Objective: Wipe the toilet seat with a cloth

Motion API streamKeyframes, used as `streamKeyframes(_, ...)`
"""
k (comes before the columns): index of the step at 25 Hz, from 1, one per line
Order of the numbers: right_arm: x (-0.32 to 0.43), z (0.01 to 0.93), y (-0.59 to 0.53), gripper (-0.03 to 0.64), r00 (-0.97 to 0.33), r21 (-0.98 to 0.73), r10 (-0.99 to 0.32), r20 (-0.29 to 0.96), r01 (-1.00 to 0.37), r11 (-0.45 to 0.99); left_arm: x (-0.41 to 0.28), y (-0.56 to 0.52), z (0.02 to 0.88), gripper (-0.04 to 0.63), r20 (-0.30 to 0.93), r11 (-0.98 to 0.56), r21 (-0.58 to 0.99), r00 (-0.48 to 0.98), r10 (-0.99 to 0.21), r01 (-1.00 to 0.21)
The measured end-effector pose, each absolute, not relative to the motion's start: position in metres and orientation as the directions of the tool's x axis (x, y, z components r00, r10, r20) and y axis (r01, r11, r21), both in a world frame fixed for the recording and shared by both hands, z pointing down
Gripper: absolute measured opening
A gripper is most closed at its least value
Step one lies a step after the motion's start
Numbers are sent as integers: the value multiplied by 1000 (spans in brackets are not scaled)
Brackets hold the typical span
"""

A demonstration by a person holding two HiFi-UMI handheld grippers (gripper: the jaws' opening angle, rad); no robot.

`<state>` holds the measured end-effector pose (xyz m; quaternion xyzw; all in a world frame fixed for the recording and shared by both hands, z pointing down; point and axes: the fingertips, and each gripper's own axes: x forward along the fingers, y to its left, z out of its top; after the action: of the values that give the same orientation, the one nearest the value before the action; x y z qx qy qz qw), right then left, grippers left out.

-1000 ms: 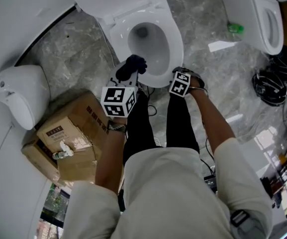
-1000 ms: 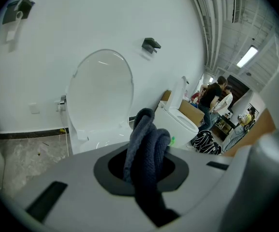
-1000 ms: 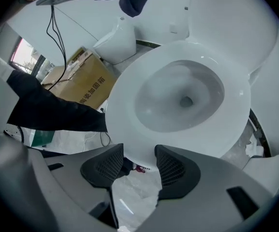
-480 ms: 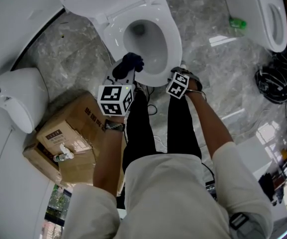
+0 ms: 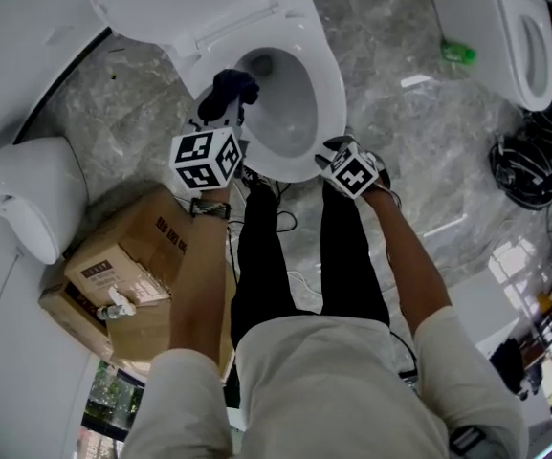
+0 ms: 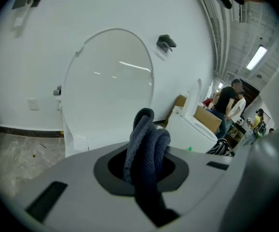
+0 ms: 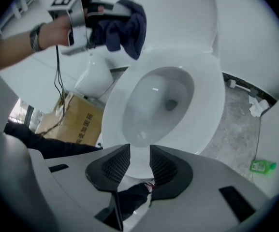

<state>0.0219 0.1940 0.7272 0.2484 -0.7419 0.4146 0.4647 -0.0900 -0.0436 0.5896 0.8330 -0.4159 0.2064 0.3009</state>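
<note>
Pinching bunched navy knit cloth (image 6: 146,146) — left gripper (image 5: 220,110); right gripper (image 7: 139,163) jaws closing, empty, near glossy oval seat (image 7: 209,108).

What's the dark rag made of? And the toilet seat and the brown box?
The cloth: soft woven or knitted fabric, ribbed and floppy. The toilet seat: glossy white, probably hard plastic; reflections show. The box: matte brown cardboard, creased edges.
</note>
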Motion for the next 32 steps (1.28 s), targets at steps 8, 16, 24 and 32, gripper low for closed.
streamKeyframes(8,53,673,119,64,-487,-362,-197,851,-816,450,-79,-99,661,44,559,-312,371,478,-677,-875)
streamKeyframes(16,84,643,67,55,-491,-346,-322,810,-842,414,-76,-135,706,44,528,-189,385,383,-758,-904)
streamKeyframes(24,114,634,57,55,-467,-328,-377,800,-866,376,-70,-151,721,46,485,-98,438,327,-811,-893)
streamKeyframes(32,129,631,65,55,-449,-321,-398,799,-880,349,-6,-147,721,46,414,-233,534,491,-766,-813)
